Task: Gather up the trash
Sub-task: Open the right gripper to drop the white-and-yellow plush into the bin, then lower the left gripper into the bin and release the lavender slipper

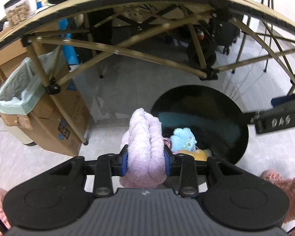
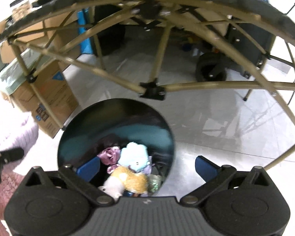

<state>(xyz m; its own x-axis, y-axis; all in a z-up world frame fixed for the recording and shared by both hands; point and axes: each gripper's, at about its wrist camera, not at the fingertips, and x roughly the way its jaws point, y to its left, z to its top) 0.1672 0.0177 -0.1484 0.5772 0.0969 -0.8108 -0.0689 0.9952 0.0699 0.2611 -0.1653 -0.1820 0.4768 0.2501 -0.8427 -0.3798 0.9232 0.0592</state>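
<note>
My left gripper [image 1: 146, 163] is shut on a fluffy lilac cloth [image 1: 145, 137] and holds it just left of a round black bin [image 1: 243, 129] on the floor. The bin holds soft items: a light blue plush [image 1: 183, 138] and a yellow one [image 1: 196, 154]. In the right wrist view my right gripper [image 2: 147, 167] is open and empty, right above the bin [image 2: 68, 133]. Below it lie the blue plush [image 2: 135, 154], a yellow and white plush [image 2: 131, 182] and a shiny pink piece [image 2: 109, 154]. The right gripper also shows in the left wrist view [image 1: 279, 118].
A folding table [image 1: 127, 2] with crossed tan legs [image 1: 100, 47] stands over the bin. A lined waste box [image 1: 15, 90] and cardboard boxes [image 1: 55, 125] stand at left. Pink fluffy fabric [image 1: 281, 186] lies near the floor at right. A black cart wheel [image 2: 210, 68] sits behind.
</note>
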